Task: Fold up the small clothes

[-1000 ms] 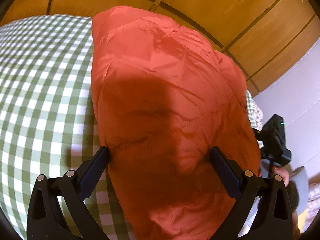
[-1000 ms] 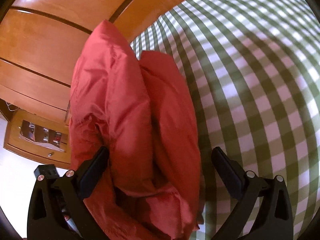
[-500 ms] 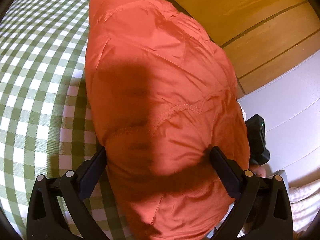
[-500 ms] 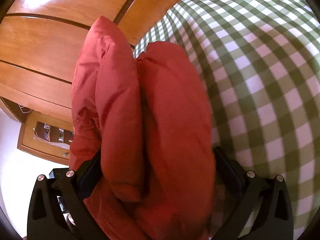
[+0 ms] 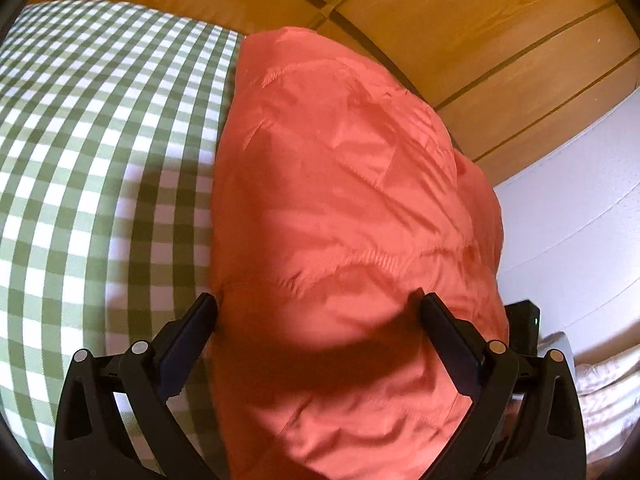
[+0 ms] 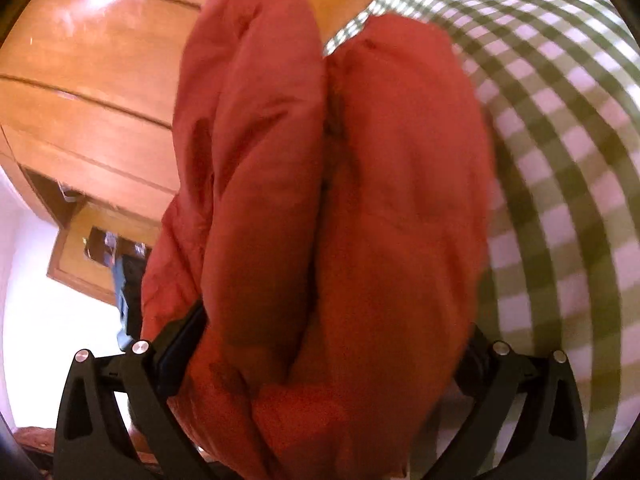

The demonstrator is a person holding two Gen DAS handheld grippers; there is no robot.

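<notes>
Red-orange padded garment (image 5: 352, 220) lies bunched on the green-and-white checked surface (image 5: 92, 152), near the wooden panels (image 5: 460, 32). Left gripper (image 5: 318, 304) has its jaws spread wide, the garment bulging between them and touching both fingers. Right gripper (image 6: 332, 344) is also spread, two thick folds of fabric filling the gap; right finger mostly hidden.

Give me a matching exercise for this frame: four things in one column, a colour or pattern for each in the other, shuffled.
Things:
1. garment
2. cloth
3. panels
4. left tool

Colours:
A. black
B. green and white check
C. orange-red
D. amber wood

Pairs: 1-C, 2-B, 3-D, 4-A
</notes>
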